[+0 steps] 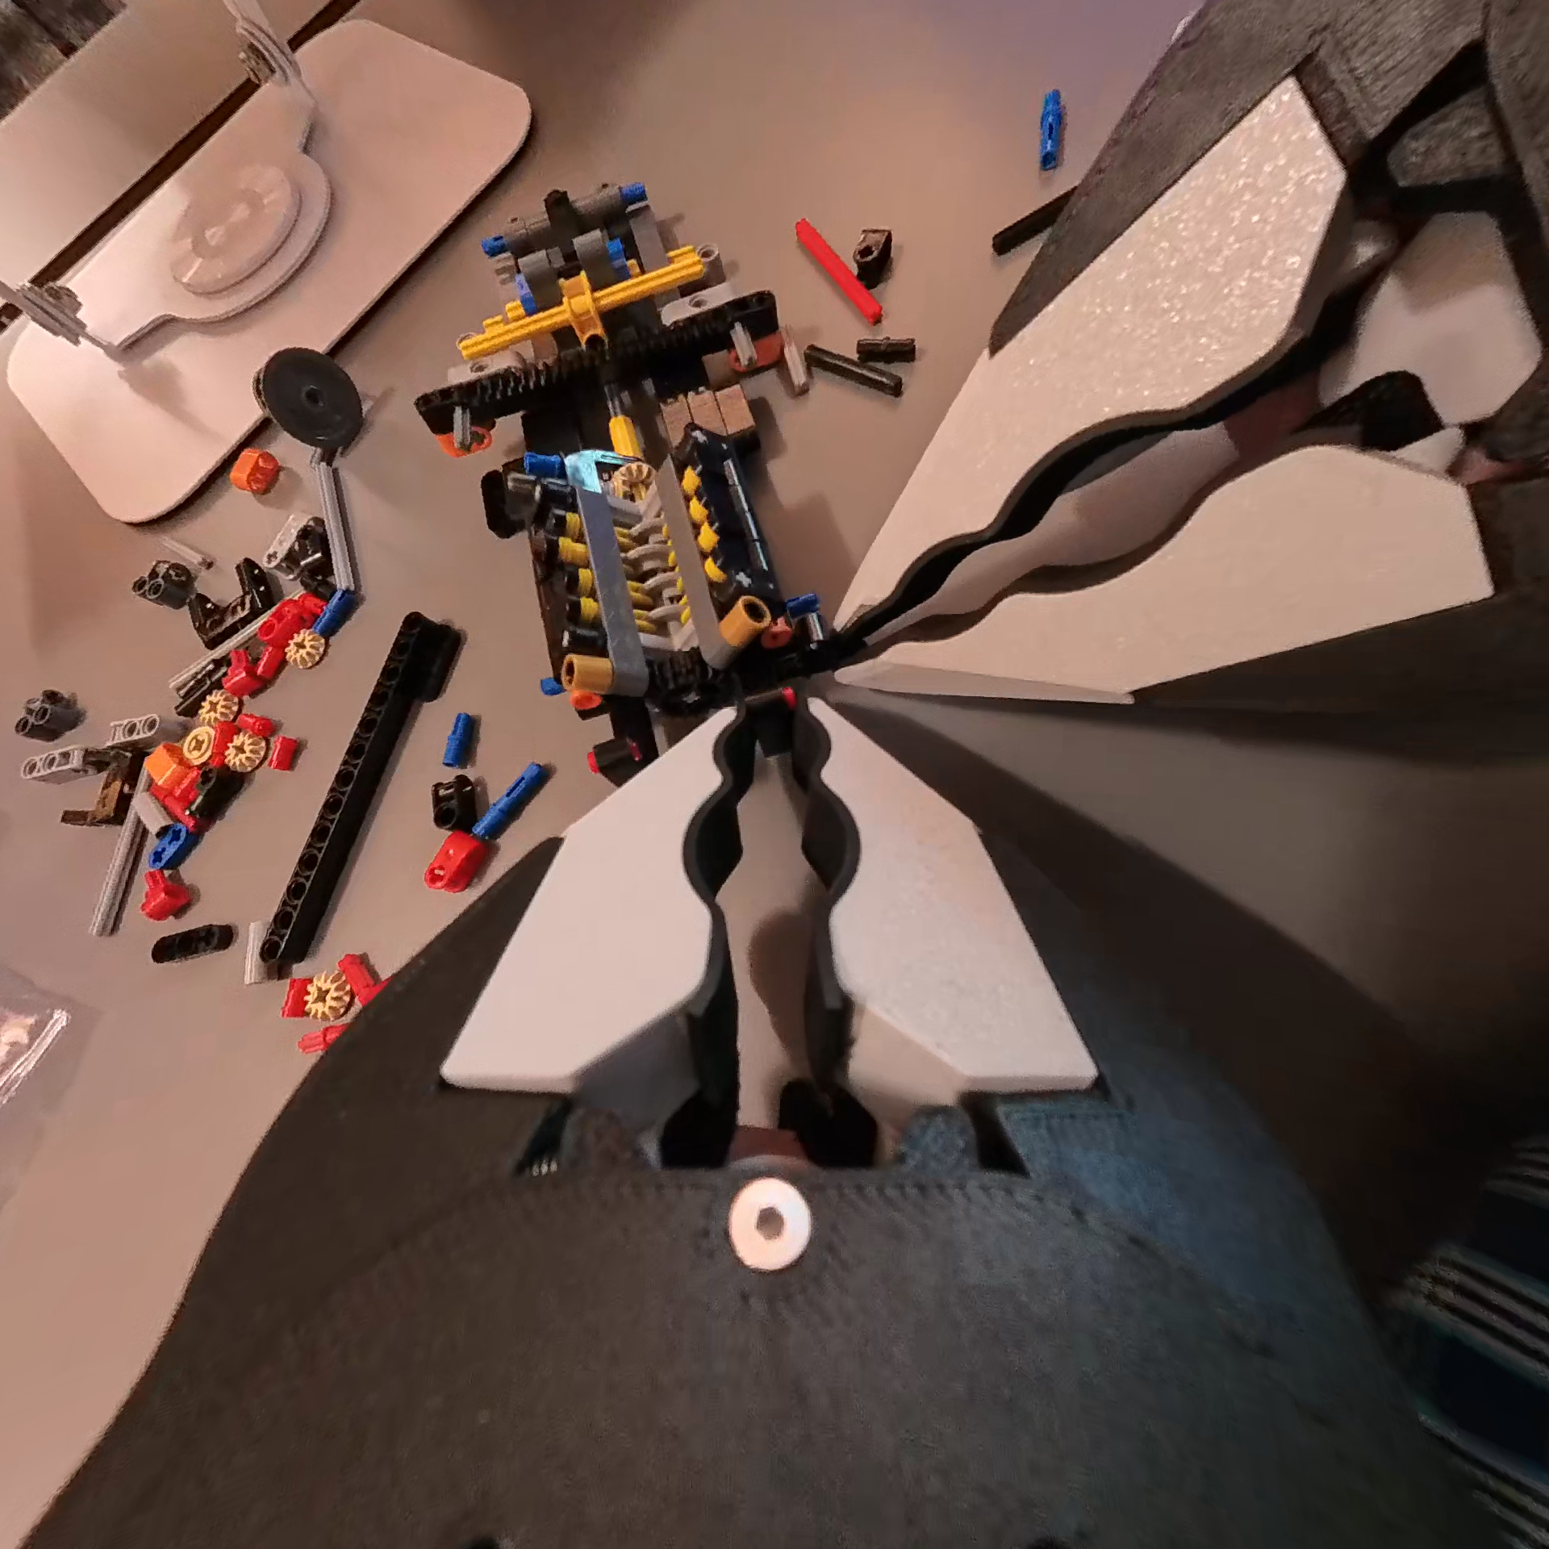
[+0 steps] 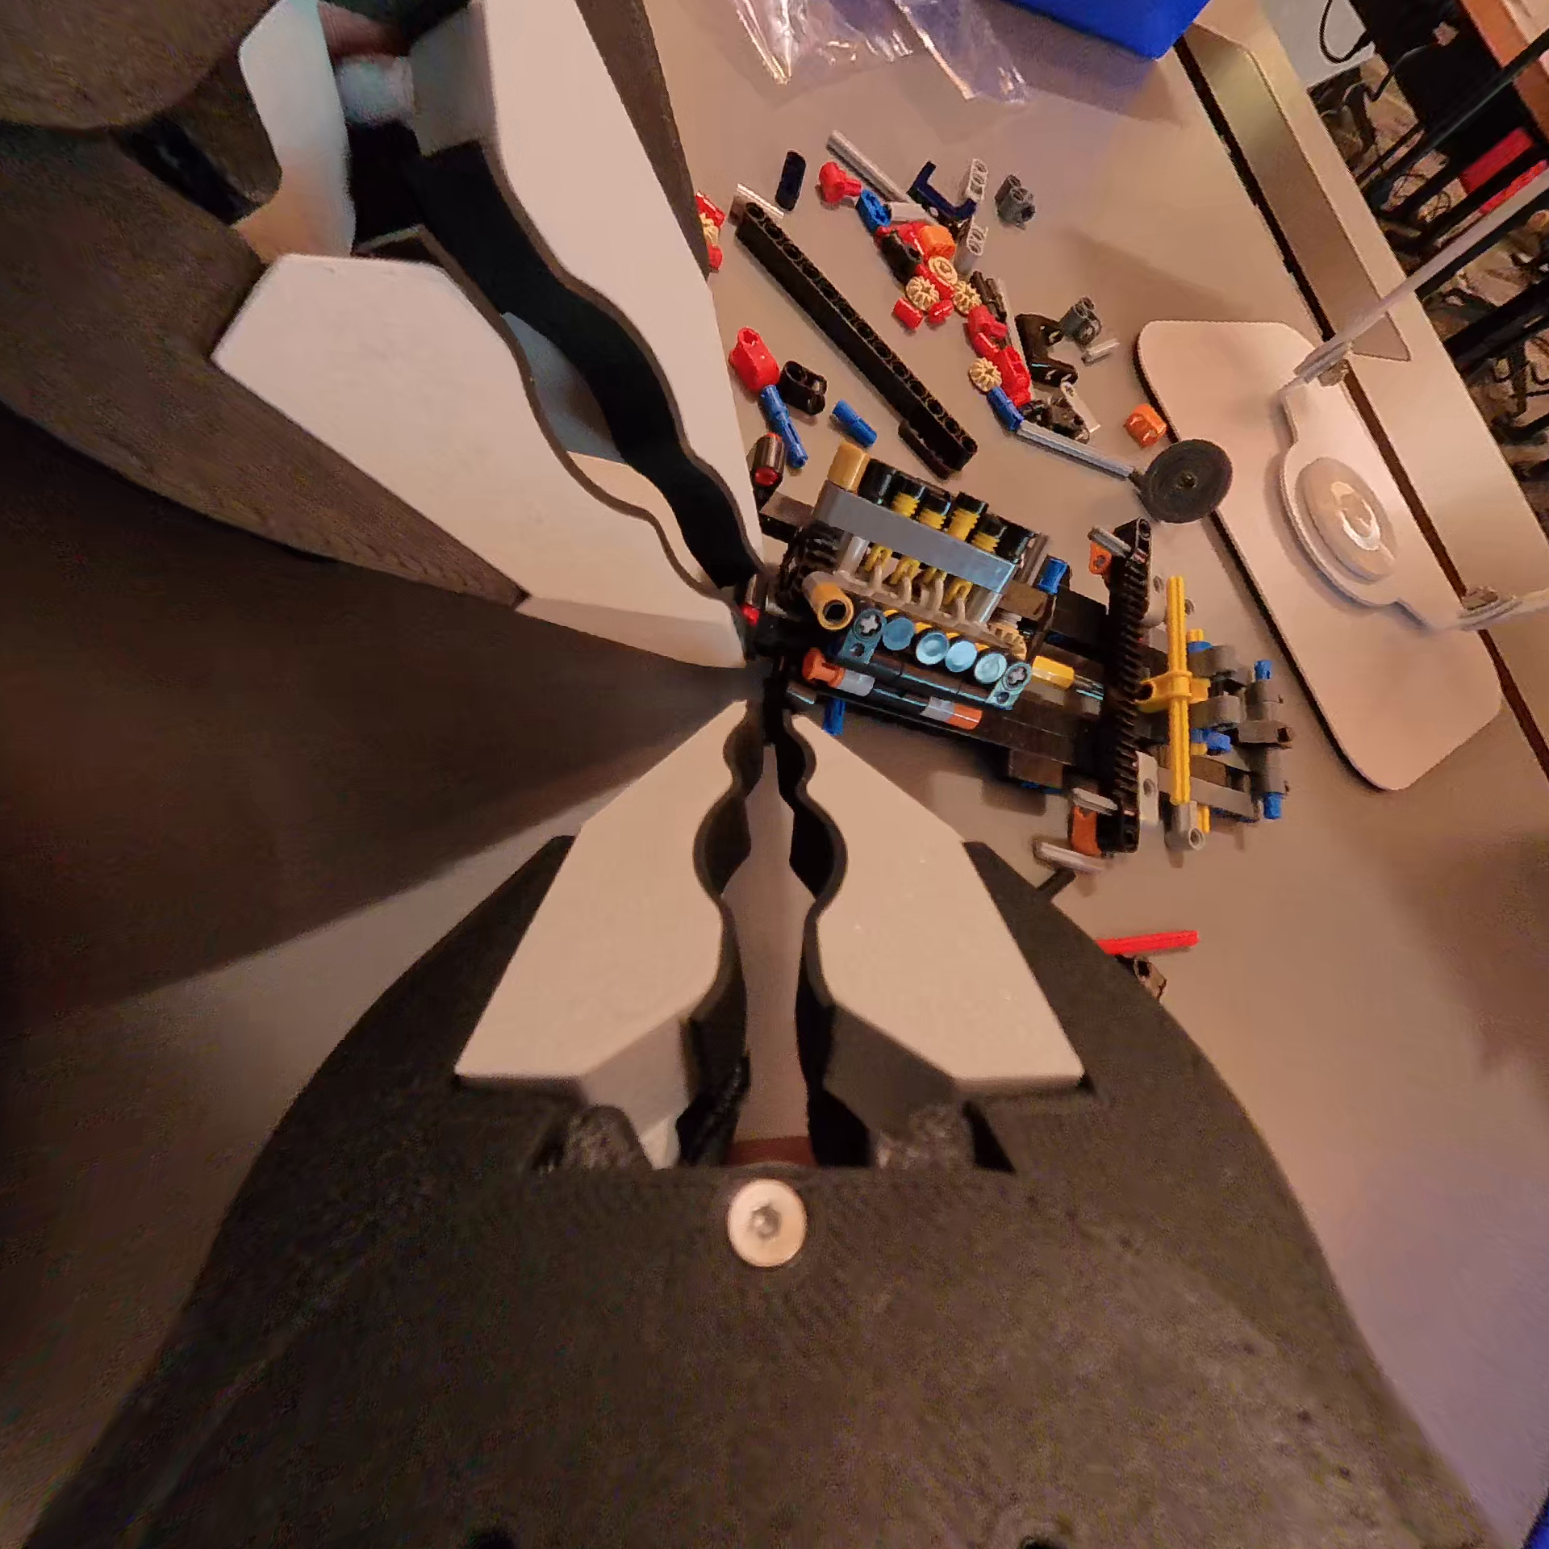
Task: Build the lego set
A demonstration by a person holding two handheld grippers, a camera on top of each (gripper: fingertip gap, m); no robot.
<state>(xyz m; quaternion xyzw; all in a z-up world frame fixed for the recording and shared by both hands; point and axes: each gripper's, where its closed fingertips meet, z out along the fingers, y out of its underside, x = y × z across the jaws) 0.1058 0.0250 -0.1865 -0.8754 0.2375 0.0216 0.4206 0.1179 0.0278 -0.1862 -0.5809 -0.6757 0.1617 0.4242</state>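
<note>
The half-built lego model (image 1: 637, 536) lies flat on the grey table: a black frame with yellow pistons, grey beams, a black gear rack and yellow axles. It also shows in the right wrist view (image 2: 964, 603). My left gripper (image 1: 767, 712) is closed on a small black part with a red pin at the model's near end. My right gripper (image 2: 773, 721) is closed on the same end just beside it. In the left wrist view the right gripper (image 1: 838, 654) comes in from the upper right, and in the right wrist view the left gripper (image 2: 742, 599) from the upper left. The two sets of tips almost touch.
Loose parts (image 1: 218, 712) lie in a pile left of the model, with a long black beam (image 1: 352, 796) and a black disc on a grey axle (image 1: 310, 398). A red axle (image 1: 838, 272) and blue pin (image 1: 1049, 126) lie beyond. A pale stand base (image 1: 335, 209) sits behind; a plastic bag (image 2: 880, 42) lies far off. The tips of both grippers are at nearly the same place.
</note>
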